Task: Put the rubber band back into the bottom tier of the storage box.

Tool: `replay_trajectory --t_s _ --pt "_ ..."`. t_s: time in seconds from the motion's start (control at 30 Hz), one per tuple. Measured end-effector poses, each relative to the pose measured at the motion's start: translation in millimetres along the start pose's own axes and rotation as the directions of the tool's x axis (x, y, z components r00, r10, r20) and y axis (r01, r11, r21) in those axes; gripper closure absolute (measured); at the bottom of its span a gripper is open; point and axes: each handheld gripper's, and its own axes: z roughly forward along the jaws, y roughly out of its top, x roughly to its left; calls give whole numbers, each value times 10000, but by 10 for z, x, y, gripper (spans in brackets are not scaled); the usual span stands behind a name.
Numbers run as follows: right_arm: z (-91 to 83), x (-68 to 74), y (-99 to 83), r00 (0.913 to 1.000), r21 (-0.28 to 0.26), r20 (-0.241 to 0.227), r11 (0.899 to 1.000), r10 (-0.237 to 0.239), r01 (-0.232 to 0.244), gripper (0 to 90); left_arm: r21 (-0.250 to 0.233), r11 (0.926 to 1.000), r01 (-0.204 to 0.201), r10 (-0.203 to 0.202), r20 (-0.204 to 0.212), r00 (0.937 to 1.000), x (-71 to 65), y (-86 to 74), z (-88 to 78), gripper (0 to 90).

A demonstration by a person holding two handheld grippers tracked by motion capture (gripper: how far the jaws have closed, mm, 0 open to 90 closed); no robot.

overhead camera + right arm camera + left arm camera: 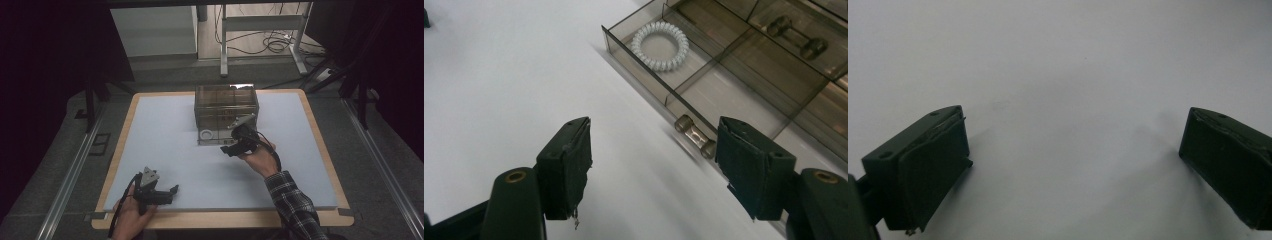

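From above, a smoky clear drawer box [226, 114] stands far-centre on the pale mat [165, 145]; the right gripper [239, 145] sits just before its pulled-out bottom drawer, the left gripper [165, 192] near-left.

Left gripper view: jaws spread wide over bare mat.

Right gripper view: jaws apart beside the drawer handle [694, 136]; a white coil hair tie [660, 45] lies inside the drawer [704, 95].

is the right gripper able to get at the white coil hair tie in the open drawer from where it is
Probably yes. The right gripper is open just in front of the pulled-out drawer, whose top is uncovered. The white coil hair tie lies alone in its compartment, so only the low front wall stands between.
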Motion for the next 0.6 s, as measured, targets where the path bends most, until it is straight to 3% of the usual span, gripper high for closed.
replay_trajectory --t_s 0.6 --pt "-164 -53 -225 9998 -28 117 9999 171 -171 274 -8 10000 5 -5 -1 10000 -1 0 0 0"
